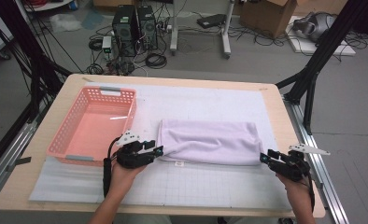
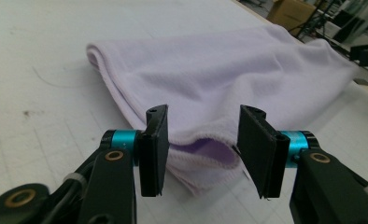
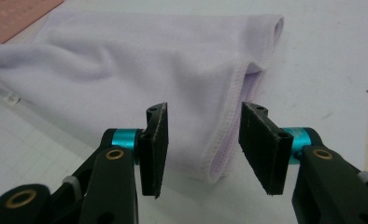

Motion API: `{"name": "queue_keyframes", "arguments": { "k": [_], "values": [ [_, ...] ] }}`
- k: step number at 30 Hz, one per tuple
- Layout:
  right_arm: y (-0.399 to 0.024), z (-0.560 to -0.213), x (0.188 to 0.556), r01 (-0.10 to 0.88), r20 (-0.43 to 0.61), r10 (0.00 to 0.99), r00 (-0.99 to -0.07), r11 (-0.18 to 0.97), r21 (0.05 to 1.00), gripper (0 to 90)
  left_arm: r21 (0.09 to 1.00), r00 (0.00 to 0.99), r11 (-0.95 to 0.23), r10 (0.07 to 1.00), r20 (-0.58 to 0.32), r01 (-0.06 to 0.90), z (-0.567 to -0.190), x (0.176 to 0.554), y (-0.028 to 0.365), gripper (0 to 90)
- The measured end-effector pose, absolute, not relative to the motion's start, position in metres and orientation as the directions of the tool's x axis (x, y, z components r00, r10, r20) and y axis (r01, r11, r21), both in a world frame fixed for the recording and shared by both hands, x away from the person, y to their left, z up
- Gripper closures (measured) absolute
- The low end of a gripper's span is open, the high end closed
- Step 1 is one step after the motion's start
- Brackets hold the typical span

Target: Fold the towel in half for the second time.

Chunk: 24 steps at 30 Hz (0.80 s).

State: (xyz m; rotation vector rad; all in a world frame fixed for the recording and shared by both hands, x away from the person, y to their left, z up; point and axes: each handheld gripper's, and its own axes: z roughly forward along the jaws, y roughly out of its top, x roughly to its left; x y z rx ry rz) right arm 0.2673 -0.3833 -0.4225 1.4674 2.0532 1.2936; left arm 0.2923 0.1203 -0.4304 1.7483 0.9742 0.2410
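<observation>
Just one folded towel (image 1: pixel 210 141), one basket (image 1: pixel 94 125), two released claws (image 2: pixel 203 149) (image 3: pixel 203 149) beside it.

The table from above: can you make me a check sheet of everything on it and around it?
Surface: wooden table under a white gridded mat.
Job's things: folded lilac towel lying flat on the mat.
Clutter: empty pink basket left of the towel.
Grippers: left gripper and right gripper at the towel's ends, jaws open, nothing pinched.
Cables: black cable along the left forearm.
Surroundings: computer towers, cardboard box, floor wires.
</observation>
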Motion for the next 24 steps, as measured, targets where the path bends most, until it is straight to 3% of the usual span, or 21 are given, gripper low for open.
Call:
{"name": "queue_keyframes", "arguments": {
  "k": [7,12,14,16,18,24],
  "values": [
    [-0.378,-0.424,0.267,0.596,0.212,0.866,-0.453,0.117,0.794,53.3,0.88,0.681,-0.121,0.684,-0.262,0.46,-0.427,0.282,0.12,54.9],
    [-0.376,-0.426,0.268,0.6,0.209,0.86,-0.465,0.133,0.789,60.2,0.859,0.688,-0.174,0.682,-0.247,0.481,-0.44,0.289,0.106,56.0],
    [-0.375,-0.426,0.269,0.598,0.207,0.855,-0.476,0.142,0.789,73.4,0.855,0.693,-0.196,0.682,-0.233,0.48,-0.444,0.294,0.099,64.2],
    [-0.373,-0.426,0.269,0.582,0.199,0.85,-0.488,0.147,0.799,86.2,0.859,0.684,-0.182,0.691,-0.235,0.479,-0.446,0.297,0.095,84.4],
    [-0.374,-0.423,0.269,0.557,0.179,0.861,-0.475,0.137,0.819,87.0,0.856,0.678,-0.13,0.673,-0.294,0.5,-0.444,0.298,0.099,85.6],
    [-0.388,-0.416,0.265,0.518,0.208,0.878,-0.431,0.052,0.854,87.6,0.853,0.669,-0.067,0.653,-0.355,0.518,-0.436,0.293,0.122,85.8]
  ]
}}
